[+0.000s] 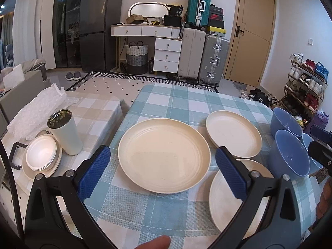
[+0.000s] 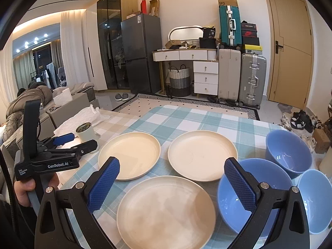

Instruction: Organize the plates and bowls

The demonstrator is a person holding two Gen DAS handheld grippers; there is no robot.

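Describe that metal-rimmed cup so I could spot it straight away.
Look left of the blue-checked table to the beige-checked one. There, beside a stack of white dishes, stands the tall white tumbler: the only upright cup, open-topped, with dark leafy contents.

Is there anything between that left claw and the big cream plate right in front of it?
Nothing visible. The left gripper is open, its blue-padded fingers spread to either side of the large round cream plate on the blue checked tablecloth. The white tumbler stands off to the left, out of the way.
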